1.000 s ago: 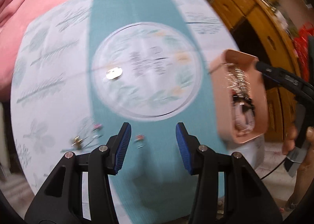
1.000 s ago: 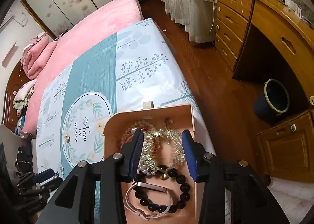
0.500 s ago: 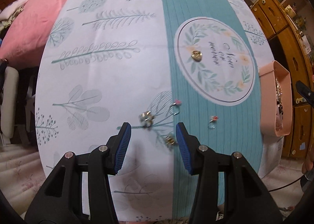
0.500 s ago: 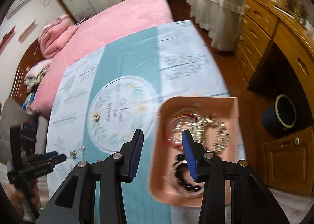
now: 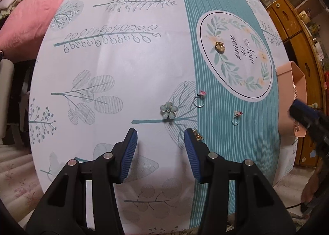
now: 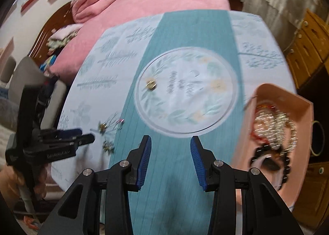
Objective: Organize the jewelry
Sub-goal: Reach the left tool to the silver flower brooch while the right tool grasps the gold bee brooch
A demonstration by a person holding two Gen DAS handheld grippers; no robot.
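The right gripper (image 6: 170,160) has swung off the pink tray (image 6: 296,101) to the teal cloth left of it. The left gripper (image 5: 160,152) hovers nearer the flower brooch (image 5: 168,111), well left of the tray. Both fingers apart, empty.

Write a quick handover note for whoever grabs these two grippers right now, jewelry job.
Left gripper: jaws open, empty, over the tablecloth.
Right gripper: jaws open, empty.
Pink tray at the table's right edge already holds bracelets and beads.
Left to collect: flower brooch, two rings, a gold piece by the left gripper's right jaw, and a gold charm in the printed circle.
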